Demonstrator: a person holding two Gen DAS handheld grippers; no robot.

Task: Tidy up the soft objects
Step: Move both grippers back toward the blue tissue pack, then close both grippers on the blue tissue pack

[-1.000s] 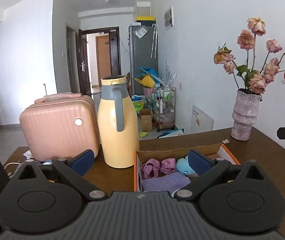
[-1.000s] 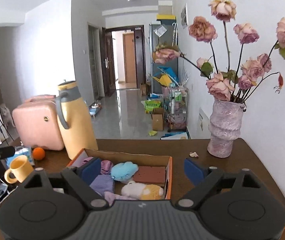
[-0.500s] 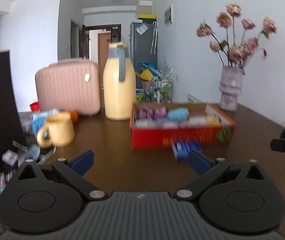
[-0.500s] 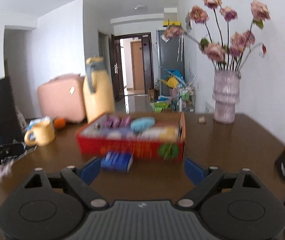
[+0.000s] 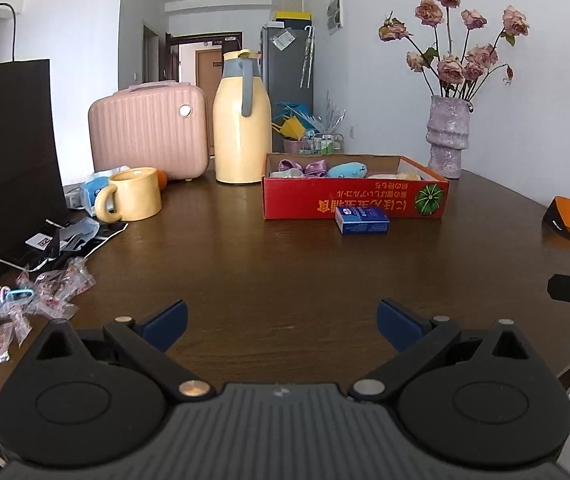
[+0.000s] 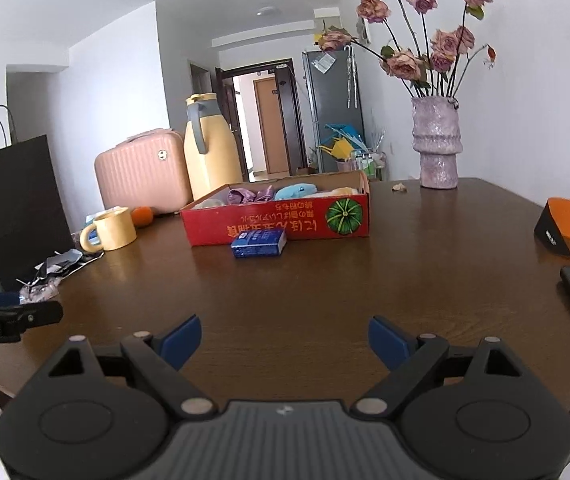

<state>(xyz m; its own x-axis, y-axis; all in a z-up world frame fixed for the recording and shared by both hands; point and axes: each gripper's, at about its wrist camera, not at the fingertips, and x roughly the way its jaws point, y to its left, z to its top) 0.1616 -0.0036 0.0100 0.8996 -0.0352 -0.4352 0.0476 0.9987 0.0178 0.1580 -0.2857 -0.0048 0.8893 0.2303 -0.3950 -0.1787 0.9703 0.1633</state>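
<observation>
Beside the red box [image 5: 355, 200], a blue packet [image 5: 361, 219] lies.

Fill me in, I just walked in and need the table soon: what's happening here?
A person holds a two-finger gripper in each hand, and neither holds anything. The left gripper and right gripper both stand open above bare tabletop, short of the red cardboard box. Soft things, purple, blue and yellowish, lie in that box. A small blue packet lies against its front. Nothing is being handled now.
</observation>
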